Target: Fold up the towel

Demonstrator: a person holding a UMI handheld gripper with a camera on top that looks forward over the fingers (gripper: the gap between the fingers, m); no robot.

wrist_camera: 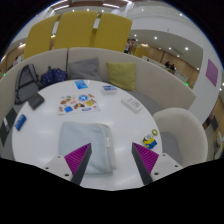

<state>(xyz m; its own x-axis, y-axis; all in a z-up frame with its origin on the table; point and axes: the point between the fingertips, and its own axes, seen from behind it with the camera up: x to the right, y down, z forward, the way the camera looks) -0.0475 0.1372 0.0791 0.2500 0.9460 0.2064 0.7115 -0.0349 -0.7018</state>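
Note:
A pale grey-white towel [84, 134] lies folded in a rough square on the round white table [120, 120], just ahead of my left finger. My gripper [112, 160] is open and empty, above the table's near edge. Its left finger [78, 158] overlaps the towel's near edge; the right finger [146, 158] stands over bare table to the towel's right. Nothing sits between the pads.
Picture cards [76, 102] and papers [133, 103] lie on the far half of the table. A small colourful object [151, 139] sits by the right finger. A white chair [184, 133] stands at the right, a yellow cushion [121, 74] and yellow panels [75, 32] behind.

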